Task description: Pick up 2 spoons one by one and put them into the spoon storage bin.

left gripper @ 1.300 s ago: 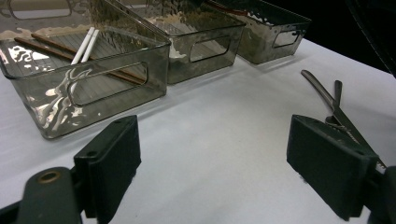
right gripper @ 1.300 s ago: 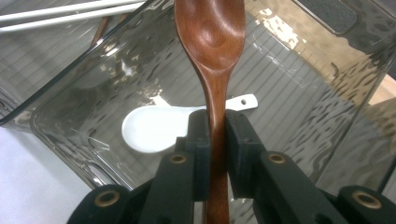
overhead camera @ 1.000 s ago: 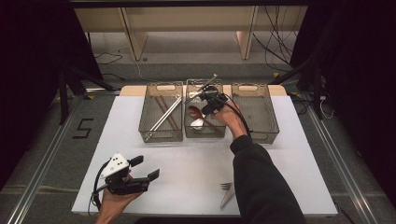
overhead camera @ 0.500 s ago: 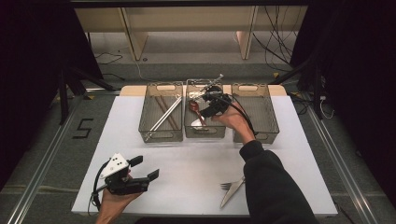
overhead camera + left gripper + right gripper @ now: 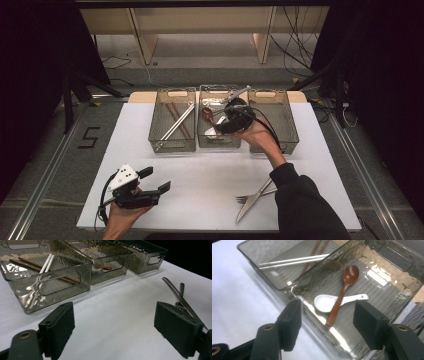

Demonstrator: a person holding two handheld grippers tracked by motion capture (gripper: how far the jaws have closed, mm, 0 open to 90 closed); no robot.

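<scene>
My right gripper (image 5: pixel 219 120) hovers over the middle bin (image 5: pixel 218 145). Its jaws have just been opening, and they stand open with nothing between them. Below them, in the right gripper view, a brown wooden spoon (image 5: pixel 344 287) lies across a white ceramic spoon (image 5: pixel 325 302) on the bin's floor. My left gripper (image 5: pixel 156 181) rests at the table's front left, open and empty (image 5: pixel 113 312). A knife (image 5: pixel 252 200) and a fork (image 5: pixel 250 196) lie crossed on the white table at the front right, also seen past the left gripper's jaw as the knife (image 5: pixel 175 290).
Three smoked clear bins stand in a row at the back. The left bin (image 5: pixel 172 146) holds white chopsticks (image 5: pixel 294 261) and brown chopsticks (image 5: pixel 314 250). The right bin (image 5: pixel 290 125) looks empty. A cable trails from the right gripper over the right bin.
My right forearm has swung to the right and the gripper has drawn slightly back over the middle bin. The left gripper has kept still.
</scene>
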